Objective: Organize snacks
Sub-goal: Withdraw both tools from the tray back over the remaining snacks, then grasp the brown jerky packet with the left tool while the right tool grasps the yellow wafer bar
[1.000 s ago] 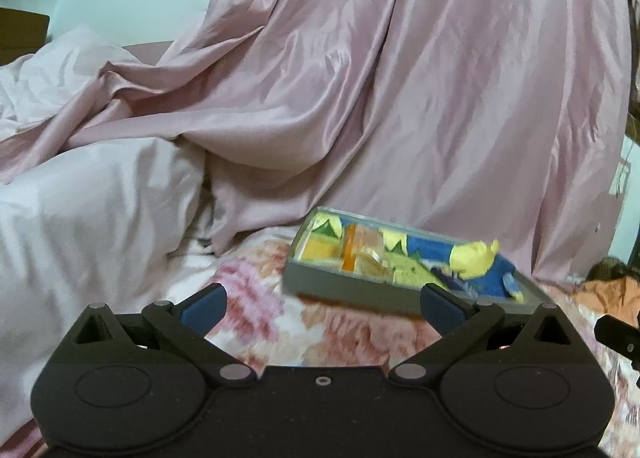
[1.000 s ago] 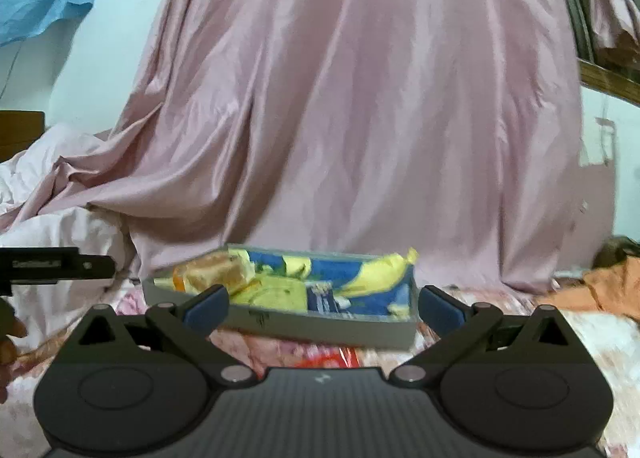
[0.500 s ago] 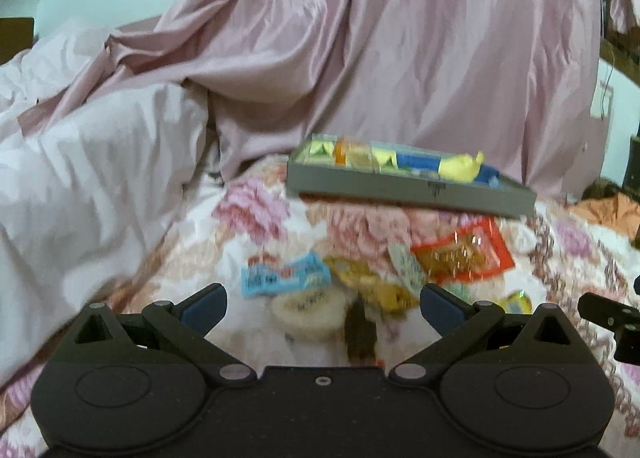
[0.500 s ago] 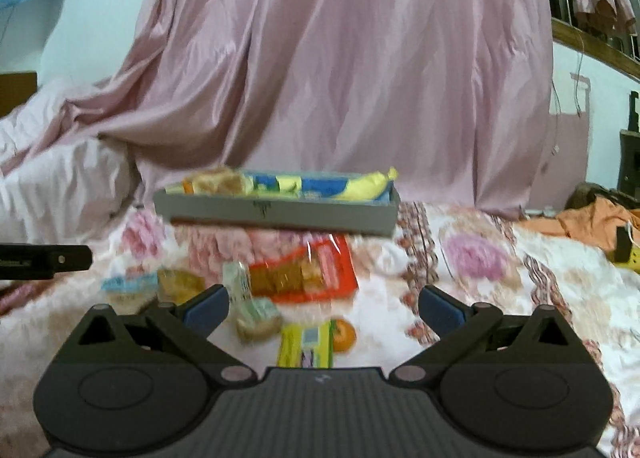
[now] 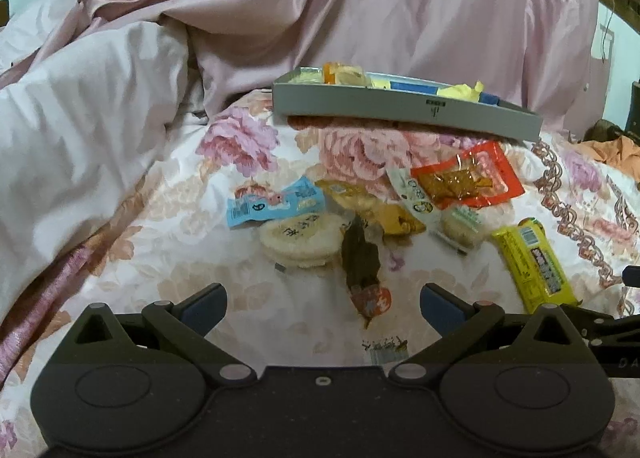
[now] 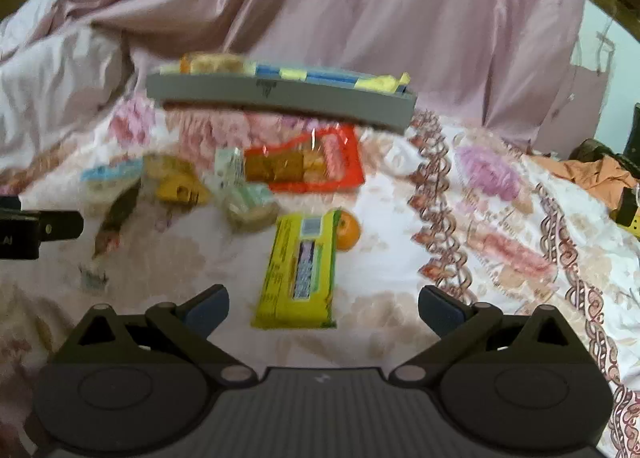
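Note:
A grey tray (image 5: 400,110) (image 6: 280,98) with several snack packs in it lies at the far side of the floral bedspread. Loose snacks lie in front of it: a blue packet (image 5: 276,206), a round white cake pack (image 5: 300,238), a dark brown packet (image 5: 362,258), a red packet (image 5: 468,178) (image 6: 312,164), a yellow bar (image 5: 534,262) (image 6: 300,270) and a small orange (image 6: 347,232). My left gripper (image 5: 323,304) is open, near the brown packet. My right gripper (image 6: 323,304) is open, with the yellow bar just ahead between its fingers.
A pink satin curtain (image 5: 400,6) hangs behind the tray. A white quilt (image 5: 80,118) is piled at the left. Orange cloth (image 6: 596,178) lies at the far right. The other gripper's body (image 6: 36,230) shows at the right wrist view's left edge.
Both grippers have tilted down and come closer to the bed, so the loose snacks in front of the tray have come into view. Both stay open.

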`<state>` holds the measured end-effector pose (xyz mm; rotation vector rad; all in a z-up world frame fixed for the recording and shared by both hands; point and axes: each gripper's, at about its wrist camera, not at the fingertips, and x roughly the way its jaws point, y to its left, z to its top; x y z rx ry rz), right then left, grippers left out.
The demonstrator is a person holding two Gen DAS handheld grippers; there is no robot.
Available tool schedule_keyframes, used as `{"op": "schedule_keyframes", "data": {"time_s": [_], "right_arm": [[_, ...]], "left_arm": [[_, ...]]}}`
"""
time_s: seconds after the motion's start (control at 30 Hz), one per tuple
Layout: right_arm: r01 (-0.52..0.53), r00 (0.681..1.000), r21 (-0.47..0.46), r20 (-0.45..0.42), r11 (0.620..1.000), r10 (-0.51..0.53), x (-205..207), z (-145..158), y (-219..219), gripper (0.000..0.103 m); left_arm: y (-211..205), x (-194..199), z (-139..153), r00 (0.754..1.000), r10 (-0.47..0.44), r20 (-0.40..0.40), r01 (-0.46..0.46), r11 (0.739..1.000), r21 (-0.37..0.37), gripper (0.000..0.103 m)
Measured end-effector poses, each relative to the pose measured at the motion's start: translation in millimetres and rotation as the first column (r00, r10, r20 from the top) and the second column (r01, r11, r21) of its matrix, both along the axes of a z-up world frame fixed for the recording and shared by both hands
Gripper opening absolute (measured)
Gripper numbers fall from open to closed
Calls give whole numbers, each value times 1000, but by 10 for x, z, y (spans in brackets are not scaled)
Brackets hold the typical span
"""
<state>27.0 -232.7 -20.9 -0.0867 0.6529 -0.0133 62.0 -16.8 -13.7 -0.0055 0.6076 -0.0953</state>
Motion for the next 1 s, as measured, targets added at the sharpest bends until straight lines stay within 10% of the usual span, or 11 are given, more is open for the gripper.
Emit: {"op": "schedule_keyframes", "data": {"time_s": [1.0], "right_arm": [[-44,999,1,-10,999,44,403,-213,-34,103]], "left_arm": [[-220,495,-199,999,-34,2,34,999,30,102]]}}
